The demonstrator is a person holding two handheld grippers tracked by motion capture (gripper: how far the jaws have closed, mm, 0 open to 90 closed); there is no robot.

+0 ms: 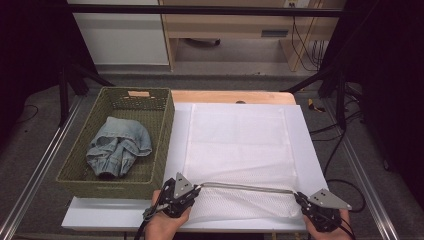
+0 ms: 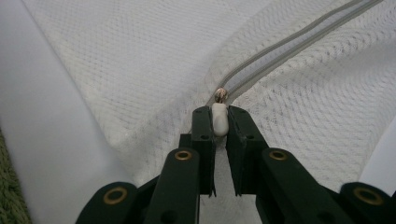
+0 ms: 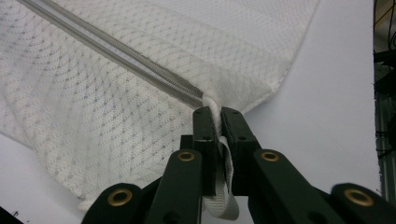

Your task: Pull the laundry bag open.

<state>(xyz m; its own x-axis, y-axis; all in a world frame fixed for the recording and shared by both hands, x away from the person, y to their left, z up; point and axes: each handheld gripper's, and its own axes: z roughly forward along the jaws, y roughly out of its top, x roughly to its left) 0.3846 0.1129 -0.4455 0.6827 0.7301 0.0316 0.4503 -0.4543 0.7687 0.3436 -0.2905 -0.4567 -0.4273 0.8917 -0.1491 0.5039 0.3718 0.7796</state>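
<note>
A white mesh laundry bag (image 1: 237, 150) lies flat on the white table, its grey zipper (image 1: 250, 187) running along the near edge. My left gripper (image 1: 196, 190) is shut on the white zipper pull (image 2: 219, 119) at the zipper's left end. At the zipper's right end my right gripper (image 1: 299, 196) is shut on a white fabric loop (image 3: 217, 122) sewn to the bag's corner. The zipper (image 2: 280, 51) looks closed along its visible length, and the bag's near edge is slightly lifted between the two grippers.
A green woven basket (image 1: 165, 125) stands at the left of the table with crumpled blue denim clothing (image 1: 119, 146) inside. A wooden board edge (image 1: 230, 96) shows behind the bag. The table's white surface (image 1: 312, 160) borders the bag on the right.
</note>
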